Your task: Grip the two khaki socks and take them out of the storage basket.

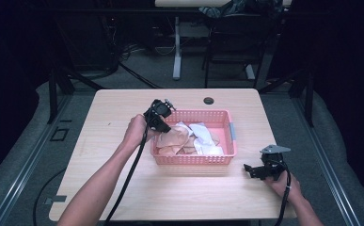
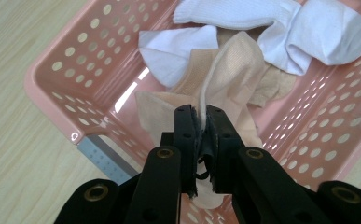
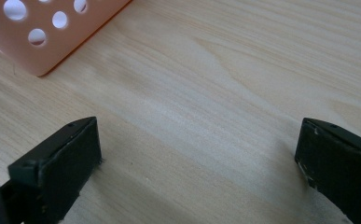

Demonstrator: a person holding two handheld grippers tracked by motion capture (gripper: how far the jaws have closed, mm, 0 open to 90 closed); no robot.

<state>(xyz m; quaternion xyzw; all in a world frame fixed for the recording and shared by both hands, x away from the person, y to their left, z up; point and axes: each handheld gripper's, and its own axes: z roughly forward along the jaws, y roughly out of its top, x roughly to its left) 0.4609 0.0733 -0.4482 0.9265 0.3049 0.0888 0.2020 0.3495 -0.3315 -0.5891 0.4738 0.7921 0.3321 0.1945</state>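
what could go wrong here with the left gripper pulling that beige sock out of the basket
The left gripper pinches just a thin fold of the beige sock, so it may slip free when lifted. That sock lies tangled with the white socks, which could drag out too. The pink basket is light-looking and unheld, since the right gripper rests open on the table, so it might shift.
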